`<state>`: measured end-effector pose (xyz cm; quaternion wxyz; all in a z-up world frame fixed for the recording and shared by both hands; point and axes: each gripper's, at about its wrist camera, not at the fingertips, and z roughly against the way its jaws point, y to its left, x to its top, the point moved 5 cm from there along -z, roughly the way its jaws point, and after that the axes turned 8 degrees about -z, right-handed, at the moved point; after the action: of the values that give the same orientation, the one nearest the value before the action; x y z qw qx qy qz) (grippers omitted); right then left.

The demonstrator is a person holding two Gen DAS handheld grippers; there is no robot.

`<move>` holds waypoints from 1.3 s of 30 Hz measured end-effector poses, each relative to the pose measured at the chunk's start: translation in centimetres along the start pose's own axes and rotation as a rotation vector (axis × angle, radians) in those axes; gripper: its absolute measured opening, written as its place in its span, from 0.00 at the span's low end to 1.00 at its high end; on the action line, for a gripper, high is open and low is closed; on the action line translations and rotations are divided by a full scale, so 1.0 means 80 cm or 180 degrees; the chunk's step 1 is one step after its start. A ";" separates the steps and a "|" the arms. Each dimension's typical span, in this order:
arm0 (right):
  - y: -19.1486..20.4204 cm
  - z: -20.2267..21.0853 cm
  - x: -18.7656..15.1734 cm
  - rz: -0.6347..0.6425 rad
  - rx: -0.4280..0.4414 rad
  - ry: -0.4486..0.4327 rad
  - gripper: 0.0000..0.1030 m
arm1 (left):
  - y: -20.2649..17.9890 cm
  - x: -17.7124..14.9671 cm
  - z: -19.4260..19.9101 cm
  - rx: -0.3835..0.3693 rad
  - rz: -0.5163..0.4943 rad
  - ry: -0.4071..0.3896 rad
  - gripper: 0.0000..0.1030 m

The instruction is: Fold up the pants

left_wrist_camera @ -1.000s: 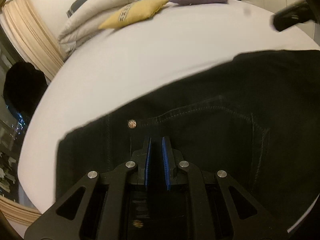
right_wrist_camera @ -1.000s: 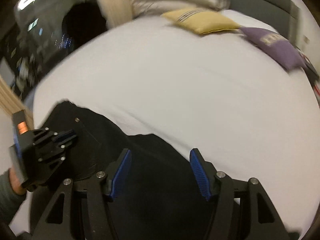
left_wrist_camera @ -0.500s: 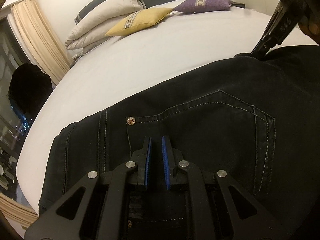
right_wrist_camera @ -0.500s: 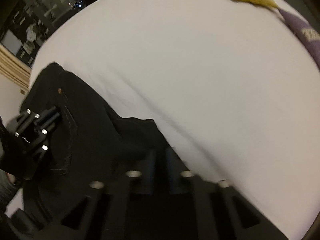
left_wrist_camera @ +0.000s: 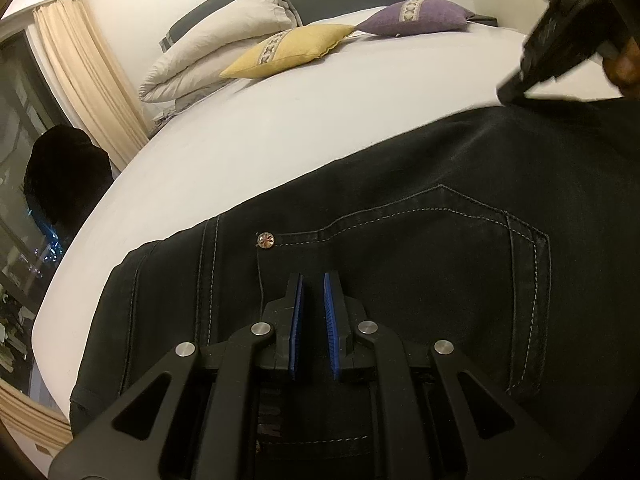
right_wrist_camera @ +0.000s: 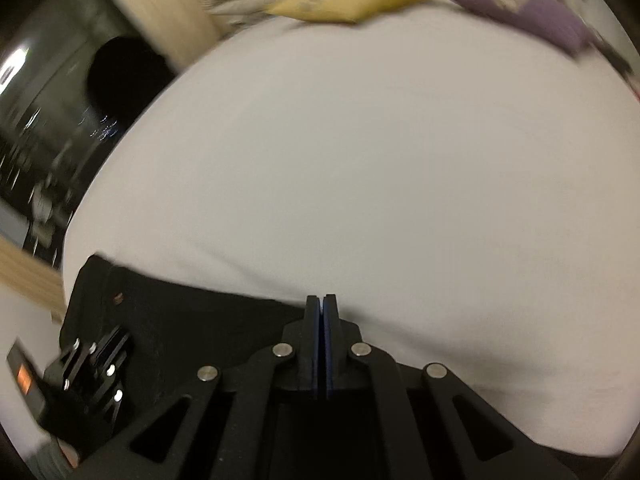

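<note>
Black denim pants (left_wrist_camera: 440, 248) lie flat on the white bed (left_wrist_camera: 280, 136), back pocket and a metal rivet facing up. My left gripper (left_wrist_camera: 312, 280) rests low over the pants near the waistband, its blue pads close together with a narrow gap and no cloth between them. My right gripper (right_wrist_camera: 322, 300) has its jaws pressed together at the pants' far edge (right_wrist_camera: 192, 308); I cannot tell whether cloth is pinched. The right gripper also shows in the left wrist view (left_wrist_camera: 560, 52), and the left gripper shows in the right wrist view (right_wrist_camera: 96, 360).
White pillows (left_wrist_camera: 224, 52), a yellow cushion (left_wrist_camera: 288, 52) and a purple cushion (left_wrist_camera: 416, 18) lie at the head of the bed. Beige curtains (left_wrist_camera: 80, 80) and a dark window stand to the left. The bed's edge runs near the waistband at lower left.
My right gripper has shut from wide open and moved to the pants' far edge. The pants have spread flatter across the bed. My left gripper has stayed in place.
</note>
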<state>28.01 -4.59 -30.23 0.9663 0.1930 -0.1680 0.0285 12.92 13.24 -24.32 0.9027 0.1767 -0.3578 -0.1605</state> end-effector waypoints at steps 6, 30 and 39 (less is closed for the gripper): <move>-0.038 0.058 0.004 -0.0580 0.0216 -0.0432 0.04 | 0.003 0.000 0.003 -0.0031 0.0054 -0.0025 0.10; -0.384 0.227 -0.229 -0.2316 0.0102 -0.1298 0.00 | 0.000 0.005 0.004 0.0026 -0.0014 0.0057 0.10; -0.313 0.301 -0.290 -0.2221 0.0467 -0.1672 0.16 | -0.005 0.024 0.018 0.0002 0.0070 0.0188 0.10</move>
<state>1.62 -36.68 -26.18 0.8264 0.3069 -0.3302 -0.3375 13.16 11.78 -22.43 0.9146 0.1778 -0.3330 -0.1452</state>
